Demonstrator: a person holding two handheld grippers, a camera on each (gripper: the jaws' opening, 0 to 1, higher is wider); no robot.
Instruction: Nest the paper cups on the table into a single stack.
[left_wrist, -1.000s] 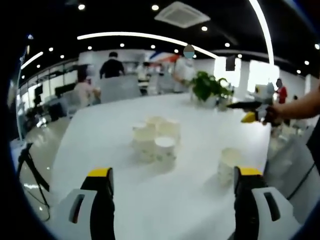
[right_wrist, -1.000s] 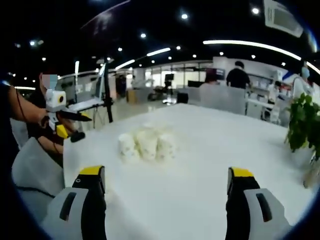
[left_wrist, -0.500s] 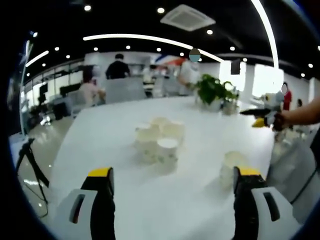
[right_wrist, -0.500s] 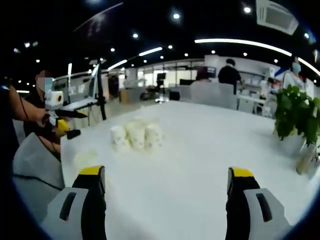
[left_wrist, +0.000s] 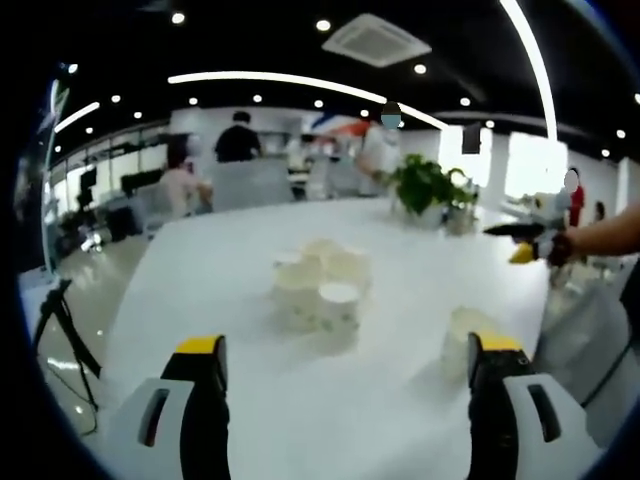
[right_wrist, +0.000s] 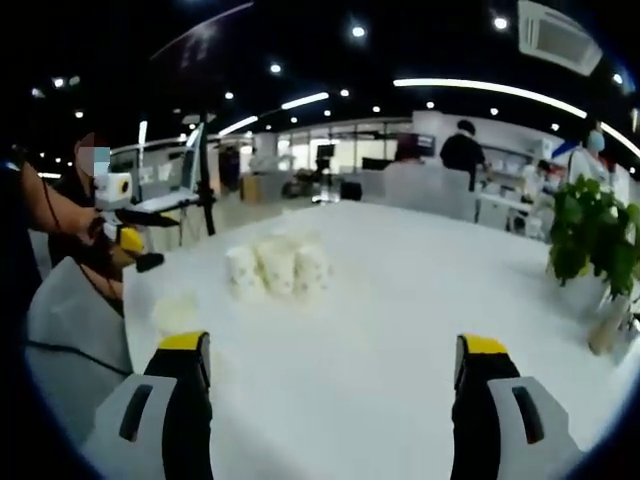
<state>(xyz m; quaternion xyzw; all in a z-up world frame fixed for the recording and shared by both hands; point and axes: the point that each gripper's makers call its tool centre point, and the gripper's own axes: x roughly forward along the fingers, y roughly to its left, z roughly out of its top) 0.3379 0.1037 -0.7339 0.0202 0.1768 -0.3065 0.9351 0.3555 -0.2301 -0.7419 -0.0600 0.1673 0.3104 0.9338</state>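
Cups (left_wrist: 318, 288) sit clustered mid-table (left_wrist: 230, 280), one loner cup (left_wrist: 462, 338) near the right edge. Left gripper (left_wrist: 340, 420) and right gripper (right_wrist: 328, 410) both hang wide apart, empty. I'd go for the loner first, pinch its rim gently, lower it straight.

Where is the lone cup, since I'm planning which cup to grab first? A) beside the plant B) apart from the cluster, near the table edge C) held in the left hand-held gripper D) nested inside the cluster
B: the lone cup stands apart from the cluster, near the table edge; the right gripper view shows the same gap.
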